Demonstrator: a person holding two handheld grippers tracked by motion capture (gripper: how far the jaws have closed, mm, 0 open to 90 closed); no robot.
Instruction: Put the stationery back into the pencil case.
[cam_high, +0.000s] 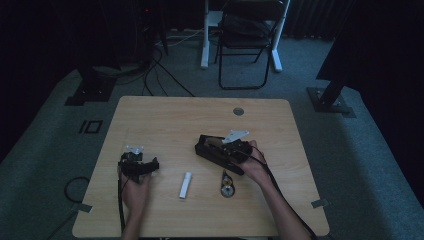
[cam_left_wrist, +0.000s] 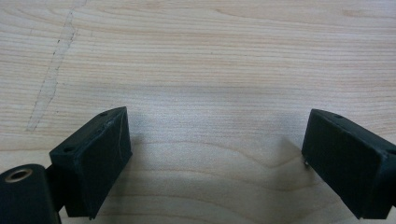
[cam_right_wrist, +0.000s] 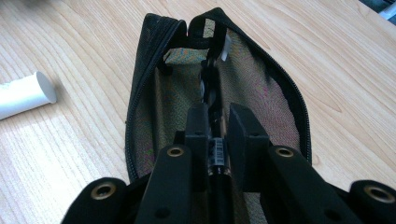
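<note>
- The left hand-held gripper (cam_left_wrist: 215, 158) stands wide with nothing between its jaws, near the bench's (cam_high: 165, 120) left edge.
- A white plastic cylinder (cam_high: 185, 185) and a small round-ended tool (cam_high: 228, 184) lie near the front edge.
- The right hand-held gripper (cam_right_wrist: 217, 135) is clamped on a slim black pen-like stick (cam_right_wrist: 212, 93) inside the unzipped black mesh pouch (cam_right_wrist: 261, 88), right of centre.

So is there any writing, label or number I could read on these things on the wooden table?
No readable text anywhere.
Slim black pen-like thing clamped in the right gripper over the open black mesh zip pouch: a small white barcode label, too small to read.
White plastic tube: plain, no print visible.
</note>
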